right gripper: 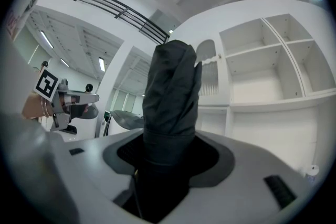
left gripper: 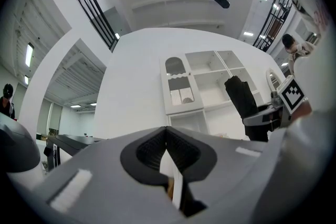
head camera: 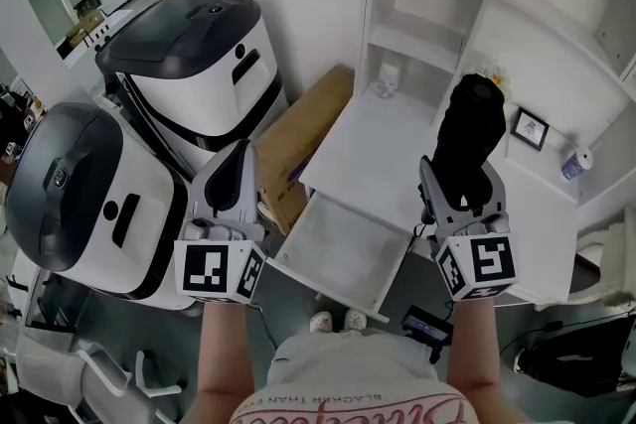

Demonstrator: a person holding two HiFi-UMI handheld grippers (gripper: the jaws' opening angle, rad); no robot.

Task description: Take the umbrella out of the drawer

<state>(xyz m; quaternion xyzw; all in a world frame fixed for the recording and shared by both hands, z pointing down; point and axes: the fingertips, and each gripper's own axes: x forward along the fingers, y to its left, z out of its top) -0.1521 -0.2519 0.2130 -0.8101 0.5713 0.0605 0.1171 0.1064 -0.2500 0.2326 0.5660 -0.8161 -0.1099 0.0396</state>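
White shelving [head camera: 417, 40] ahead — right tool [head camera: 462, 179] clenches the umbrella [head camera: 472, 119], pointing lengthwise toward it; left tool [head camera: 238, 154] closed, empty.

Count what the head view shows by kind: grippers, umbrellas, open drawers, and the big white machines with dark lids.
grippers: 2 (left gripper, right gripper)
umbrella: 1
open drawer: 1
white machines: 2
total: 6
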